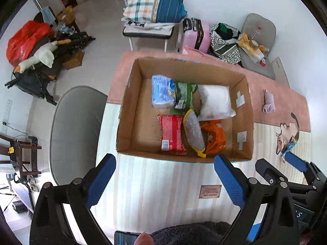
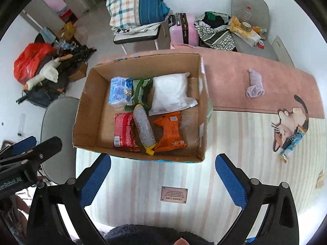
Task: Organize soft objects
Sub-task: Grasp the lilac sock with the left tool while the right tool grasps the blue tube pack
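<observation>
An open cardboard box (image 1: 134, 110) (image 2: 90, 110) stands on the table mat. It holds several soft packs: a blue one (image 1: 162, 91), a green one (image 1: 185, 97), a white pouch (image 1: 214, 102) (image 2: 170, 94), a red one (image 1: 171, 134) (image 2: 124, 130), a grey-yellow scrubber (image 1: 194, 132) (image 2: 144, 129) and an orange one (image 1: 215, 136) (image 2: 170, 131). A rolled lilac cloth (image 1: 268, 102) (image 2: 254, 86) lies on the pink mat right of the box. My left gripper (image 1: 164, 175) and right gripper (image 2: 163, 173) are open and empty, above the table just in front of the box.
A cat-print mat with a blue tube (image 2: 291, 145) lies at the right. Grey chairs (image 1: 75, 130) (image 2: 251, 20) stand left of and behind the table. A pink suitcase (image 2: 184, 30), bags and floor clutter (image 1: 36, 55) lie beyond. A dark fuzzy sleeve (image 2: 155, 234) is below.
</observation>
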Demonstrator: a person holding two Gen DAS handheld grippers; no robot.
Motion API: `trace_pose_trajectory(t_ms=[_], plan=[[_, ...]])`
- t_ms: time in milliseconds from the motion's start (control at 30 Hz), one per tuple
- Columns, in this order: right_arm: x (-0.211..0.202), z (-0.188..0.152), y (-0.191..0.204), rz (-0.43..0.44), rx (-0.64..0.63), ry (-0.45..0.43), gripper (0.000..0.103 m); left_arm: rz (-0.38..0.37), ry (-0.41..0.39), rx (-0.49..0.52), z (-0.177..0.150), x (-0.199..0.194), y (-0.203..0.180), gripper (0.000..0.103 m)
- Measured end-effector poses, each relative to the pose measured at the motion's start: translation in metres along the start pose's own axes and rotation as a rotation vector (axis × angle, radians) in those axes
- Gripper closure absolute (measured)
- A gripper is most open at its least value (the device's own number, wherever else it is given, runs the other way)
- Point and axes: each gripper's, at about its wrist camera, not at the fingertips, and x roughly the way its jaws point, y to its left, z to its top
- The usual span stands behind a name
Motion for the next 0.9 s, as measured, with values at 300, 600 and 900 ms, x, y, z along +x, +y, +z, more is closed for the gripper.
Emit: trace_pose_trajectory(t_ms=[300,600,900], plan=[[-0.029,-0.001,-0.131,-0.03,0.248,-0.076,0.0,0.017,-0.038,0.203,0.041,0.01,-0.132,0.005],[-0.006,-0.005,-0.328,-0.157,0.552,-0.047,0.0,-0.042,0.127,0.406,0.102,0.107,-0.299,0.005],[0.09,-0.009,-0.467,-0.121,0.751,0.135,0.0,-0.08,0.36,0.46,0.145,0.228,-0.406,0.005]])
